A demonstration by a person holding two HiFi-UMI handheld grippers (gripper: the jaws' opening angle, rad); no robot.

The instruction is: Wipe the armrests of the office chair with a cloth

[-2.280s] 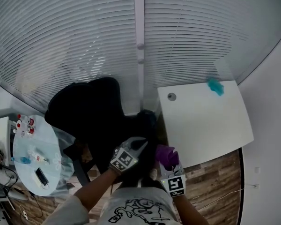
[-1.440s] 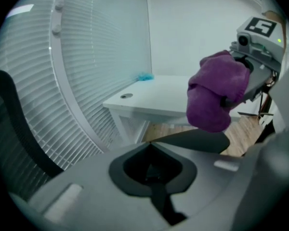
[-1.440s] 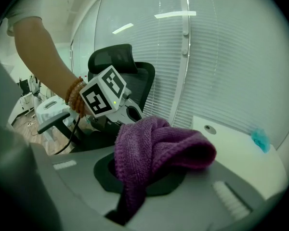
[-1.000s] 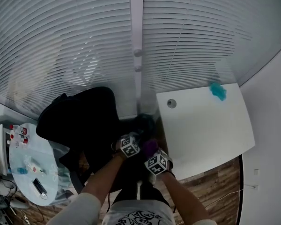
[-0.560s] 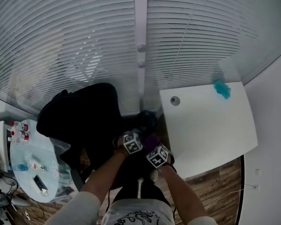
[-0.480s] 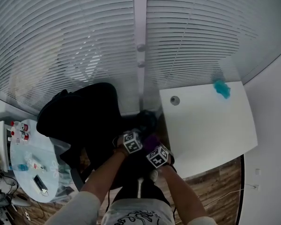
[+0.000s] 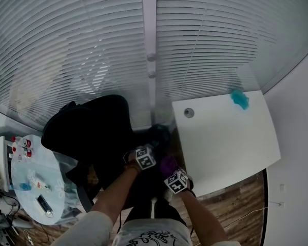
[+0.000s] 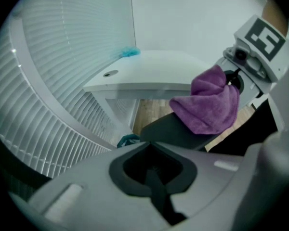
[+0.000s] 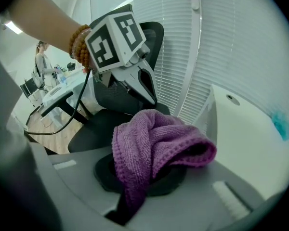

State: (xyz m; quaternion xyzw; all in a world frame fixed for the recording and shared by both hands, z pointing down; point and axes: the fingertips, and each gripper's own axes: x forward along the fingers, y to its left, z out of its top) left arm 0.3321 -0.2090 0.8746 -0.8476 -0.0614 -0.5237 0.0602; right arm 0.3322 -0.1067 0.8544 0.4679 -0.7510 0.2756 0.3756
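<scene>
A black office chair [image 7: 92, 129] stands below me by the window blinds. My right gripper [image 7: 171, 170] is shut on a purple cloth [image 7: 168, 163], bunched over its jaws [image 9: 154, 143]. In the left gripper view the cloth [image 8: 208, 105] rests on the chair's dark armrest [image 8: 176, 131], with the right gripper [image 8: 241, 78] behind it. My left gripper [image 7: 150, 155] hovers just left of the cloth, above the seat, shut and holding nothing. The right gripper view shows the left gripper [image 9: 145, 88] pointing down close above the cloth.
A white desk [image 7: 223, 137] stands right of the chair, with a teal item [image 7: 239, 99] at its far corner. A round glass table [image 7: 33, 181] with small bottles and a phone sits at the left. Window blinds [image 7: 118, 40] fill the far side.
My right gripper has drawn back toward me along the armrest with the purple cloth. The left gripper has stayed nearly in place.
</scene>
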